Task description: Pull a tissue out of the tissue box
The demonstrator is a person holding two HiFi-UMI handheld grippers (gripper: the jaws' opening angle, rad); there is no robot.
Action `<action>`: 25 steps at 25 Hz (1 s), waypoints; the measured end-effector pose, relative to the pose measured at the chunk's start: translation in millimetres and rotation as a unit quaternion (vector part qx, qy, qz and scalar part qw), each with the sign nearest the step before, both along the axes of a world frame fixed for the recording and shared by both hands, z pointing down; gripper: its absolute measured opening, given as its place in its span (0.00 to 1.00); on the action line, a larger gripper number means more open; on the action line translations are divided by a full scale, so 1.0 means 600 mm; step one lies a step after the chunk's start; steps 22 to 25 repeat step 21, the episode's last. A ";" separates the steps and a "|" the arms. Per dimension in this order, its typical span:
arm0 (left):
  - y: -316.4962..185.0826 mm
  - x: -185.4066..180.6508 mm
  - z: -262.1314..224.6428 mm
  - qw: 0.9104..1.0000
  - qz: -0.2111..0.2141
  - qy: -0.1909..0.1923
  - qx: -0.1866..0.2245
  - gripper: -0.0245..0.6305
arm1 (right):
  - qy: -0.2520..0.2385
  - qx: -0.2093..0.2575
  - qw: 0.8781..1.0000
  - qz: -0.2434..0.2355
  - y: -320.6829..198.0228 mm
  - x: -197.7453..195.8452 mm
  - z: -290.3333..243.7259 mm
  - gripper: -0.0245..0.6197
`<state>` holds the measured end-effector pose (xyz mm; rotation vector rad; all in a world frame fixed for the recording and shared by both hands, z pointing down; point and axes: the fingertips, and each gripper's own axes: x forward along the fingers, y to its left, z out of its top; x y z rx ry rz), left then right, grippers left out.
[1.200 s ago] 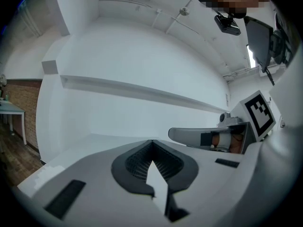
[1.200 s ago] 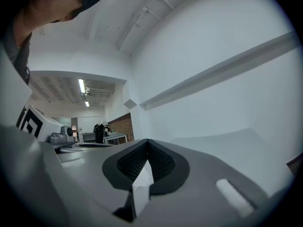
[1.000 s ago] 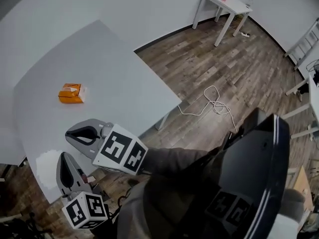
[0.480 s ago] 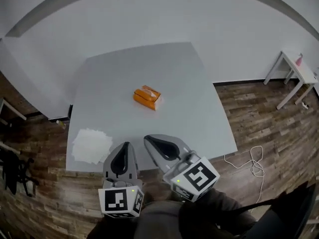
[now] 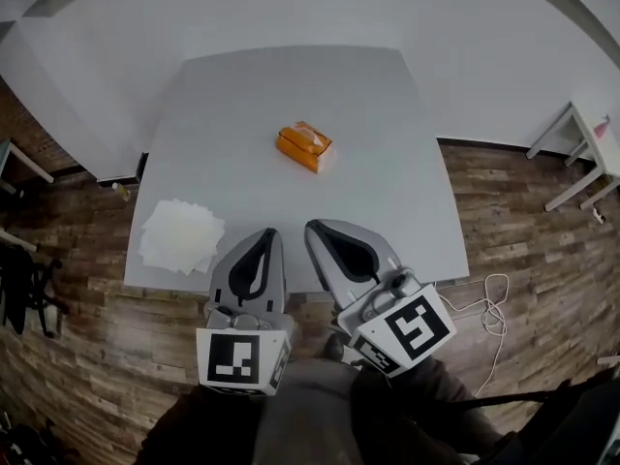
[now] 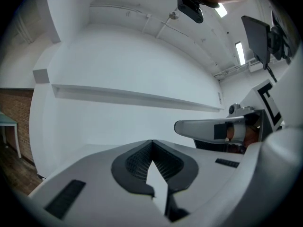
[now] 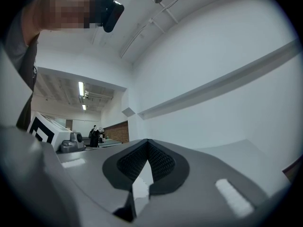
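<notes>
Tissue box (image 5: 305,147) opening was too small to read. Left tool (image 5: 268,233) and right tool (image 5: 316,229) stayed closed, empty.

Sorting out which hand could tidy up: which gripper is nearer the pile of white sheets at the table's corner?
The left gripper: the pile of white sheets lies just to its outer side, while the right gripper sits beyond it.

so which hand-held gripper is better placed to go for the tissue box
Right, narrowly. The right hand-held gripper sits almost straight below the tissue box in the head view; the left hand-held gripper is offset to the side. Both are shut, empty and short of the box.
</notes>
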<state>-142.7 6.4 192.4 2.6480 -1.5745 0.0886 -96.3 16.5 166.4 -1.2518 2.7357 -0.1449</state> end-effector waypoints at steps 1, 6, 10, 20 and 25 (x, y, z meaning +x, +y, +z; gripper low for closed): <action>0.003 -0.001 0.002 1.000 0.002 -0.001 -0.003 0.04 | -0.001 -0.001 1.000 0.001 0.002 0.000 -0.001 0.04; 0.013 -0.008 0.002 1.000 0.008 -0.001 -0.007 0.04 | -0.001 0.004 1.000 0.006 0.010 -0.006 -0.007 0.04; 0.018 -0.020 0.000 1.000 -0.001 0.008 0.007 0.04 | -0.002 0.003 1.000 0.006 0.019 -0.015 0.000 0.04; 0.038 -0.024 0.002 1.000 -0.001 0.007 0.003 0.04 | 0.002 -0.001 1.000 0.001 0.039 -0.020 0.002 0.04; 0.040 -0.023 0.001 1.000 0.000 0.006 0.003 0.04 | 0.002 -0.001 1.000 0.001 0.040 -0.020 0.002 0.04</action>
